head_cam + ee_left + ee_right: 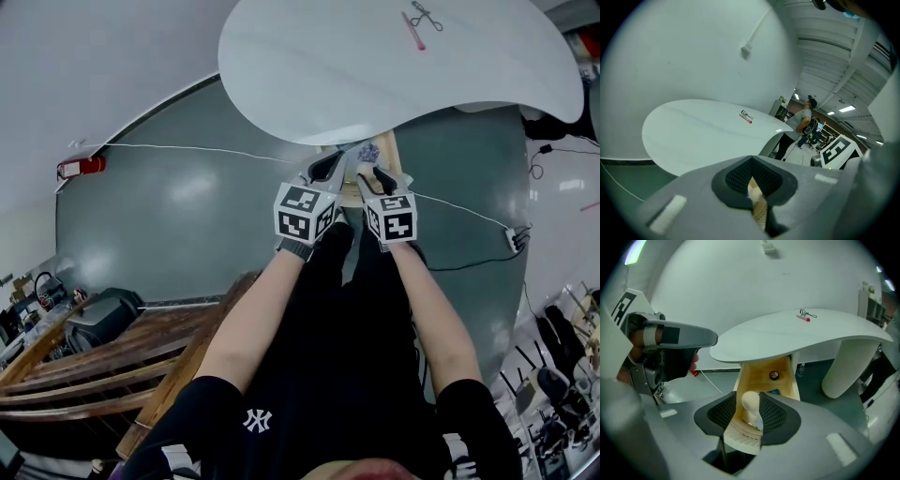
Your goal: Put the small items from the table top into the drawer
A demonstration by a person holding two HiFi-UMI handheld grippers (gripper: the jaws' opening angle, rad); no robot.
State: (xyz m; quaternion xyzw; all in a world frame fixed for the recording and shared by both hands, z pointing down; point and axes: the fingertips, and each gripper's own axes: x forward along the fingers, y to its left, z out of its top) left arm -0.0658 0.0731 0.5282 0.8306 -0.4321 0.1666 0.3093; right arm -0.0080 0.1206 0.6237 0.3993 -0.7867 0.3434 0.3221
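A wooden drawer (pixel 761 373) stands pulled out under the white table top (pixel 811 333). Inside lie a small round ring-like item (pixel 774 375) and a blue item (pixel 774 392). The drawer's pale knob (pixel 751 402) stands between the pads of my right gripper (pixel 751 411), whose jaws are spread about it. My left gripper (pixel 752 183) hovers to the left of the drawer, pads together, empty. On the table top (pixel 375 66) rest a pink stick (pixel 413 31) and a small metal looped tool (pixel 427 14). Both grippers (pixel 330 169) (pixel 378 176) sit at the drawer (pixel 396 155).
A thick white table leg (pixel 846 364) stands right of the drawer. On the green floor lie a red extinguisher (pixel 80 167), a white cable (pixel 187 148) and a power strip (pixel 518 239). Wooden pallets (pixel 94 366) are at lower left. A person (pixel 801 124) stands far off.
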